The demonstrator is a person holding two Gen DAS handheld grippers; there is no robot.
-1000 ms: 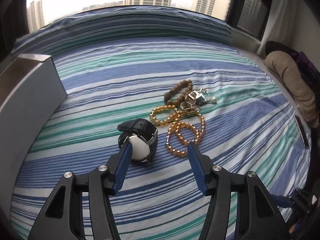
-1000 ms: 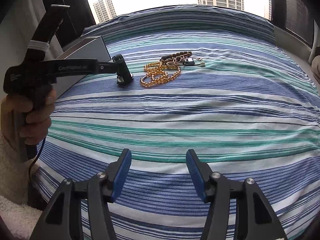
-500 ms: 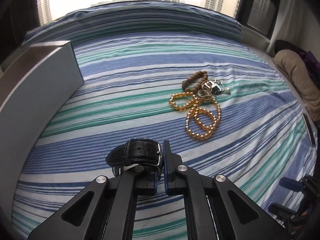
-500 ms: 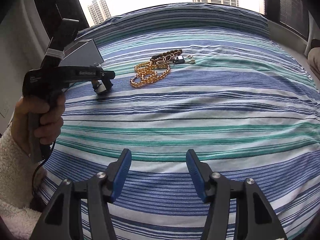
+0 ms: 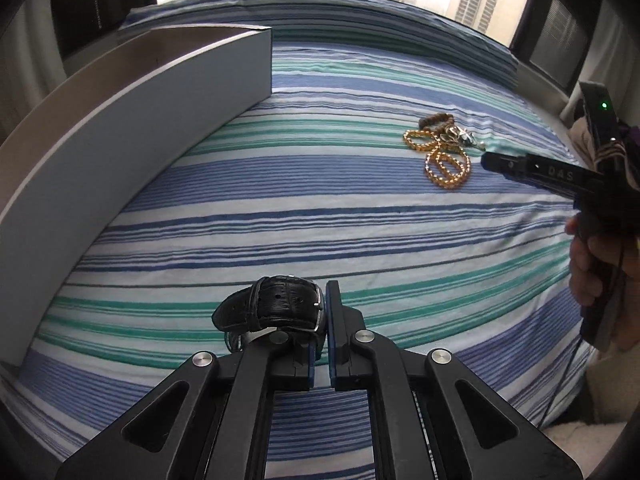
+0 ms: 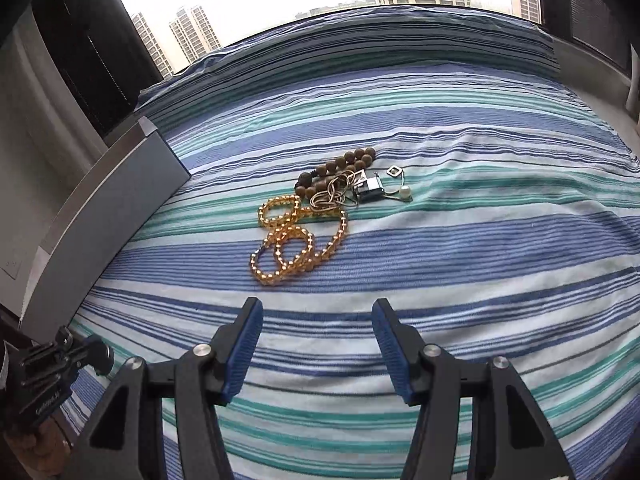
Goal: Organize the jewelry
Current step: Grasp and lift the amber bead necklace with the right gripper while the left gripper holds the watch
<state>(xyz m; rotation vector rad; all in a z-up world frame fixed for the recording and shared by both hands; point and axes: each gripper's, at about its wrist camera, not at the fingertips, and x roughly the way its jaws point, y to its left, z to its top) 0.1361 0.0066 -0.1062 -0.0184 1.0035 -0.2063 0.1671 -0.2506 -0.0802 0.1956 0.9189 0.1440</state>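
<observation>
My left gripper (image 5: 322, 304) is shut on a watch (image 5: 276, 306) with a black leather strap and holds it above the striped bedspread, just right of a grey open box (image 5: 140, 128). My right gripper (image 6: 316, 332) is open and empty, pointing at the jewelry pile a short way ahead. The pile holds an amber bead necklace (image 6: 296, 240), a brown wooden bead bracelet (image 6: 340, 164), thin gold rings, a small silver piece (image 6: 370, 190) and a pearl (image 6: 406, 192). The same pile (image 5: 444, 156) lies far right in the left wrist view, with the right gripper's tip beside it.
The blue, green and white striped bedspread (image 6: 460, 264) covers the whole bed. The grey box (image 6: 108, 216) stands along its left edge. A hand (image 5: 592, 264) holds the right gripper's handle at the right. A window with tower blocks is behind the bed.
My left gripper shut on the watch and carried it left, away from the pile and alongside the grey box. My right gripper moved forward to the jewelry pile, still open.
</observation>
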